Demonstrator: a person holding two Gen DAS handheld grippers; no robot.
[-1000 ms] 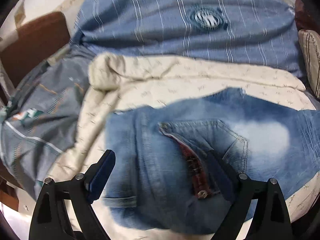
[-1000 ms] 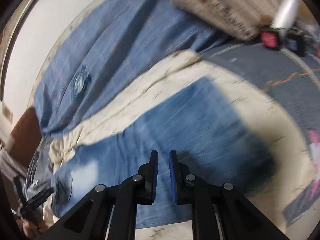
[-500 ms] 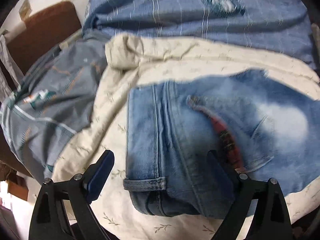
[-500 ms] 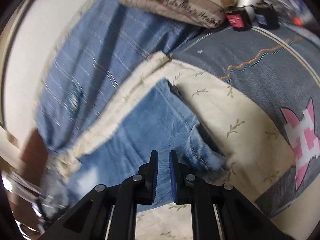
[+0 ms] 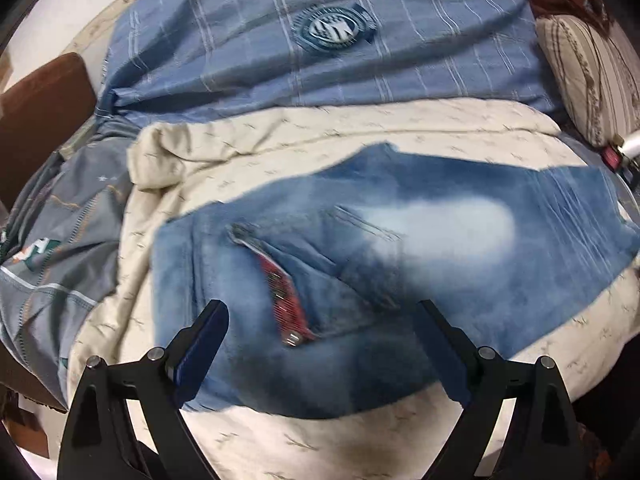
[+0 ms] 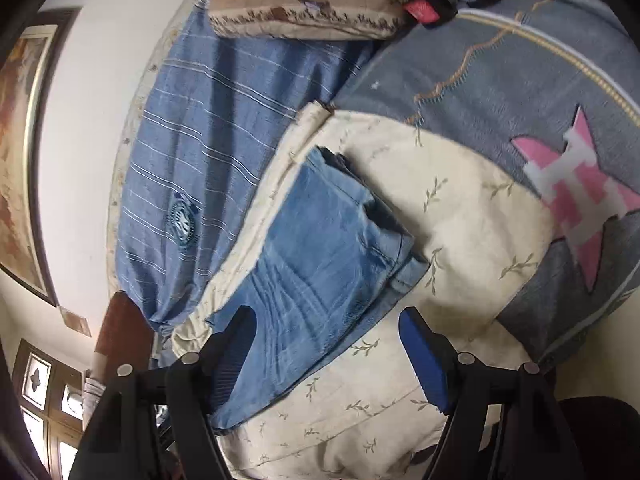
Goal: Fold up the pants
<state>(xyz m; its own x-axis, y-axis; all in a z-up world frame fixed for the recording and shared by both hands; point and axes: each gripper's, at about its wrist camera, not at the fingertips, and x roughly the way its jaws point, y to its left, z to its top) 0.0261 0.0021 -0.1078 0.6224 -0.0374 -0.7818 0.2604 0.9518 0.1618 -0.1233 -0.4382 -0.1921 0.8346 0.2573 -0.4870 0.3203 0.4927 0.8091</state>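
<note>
Faded blue jeans [image 5: 400,264] lie flat on a cream leaf-print cloth [image 5: 360,136]; a back pocket with a red lining strip [image 5: 284,300] faces up. My left gripper [image 5: 320,344] hovers open over the waist end, nothing between its fingers. In the right wrist view the leg end of the jeans [image 6: 320,264] lies folded over itself, hems toward the far side. My right gripper [image 6: 328,344] hangs just above that end with its jaws opening; the denim lies below the gap, not pressed by the pads.
A blue striped sheet [image 5: 320,40] with a round badge covers the bed behind. A grey quilt [image 6: 500,80] with a pink star lies at the right, a striped pillow [image 6: 304,4] and small red and black gadgets [image 6: 432,4] at the head. A brown headboard [image 5: 44,104] stands left.
The right gripper's jaws went from shut to wide apart and it rolled, drawing nearer to the leg end. The left gripper shifted along the waist end, staying open.
</note>
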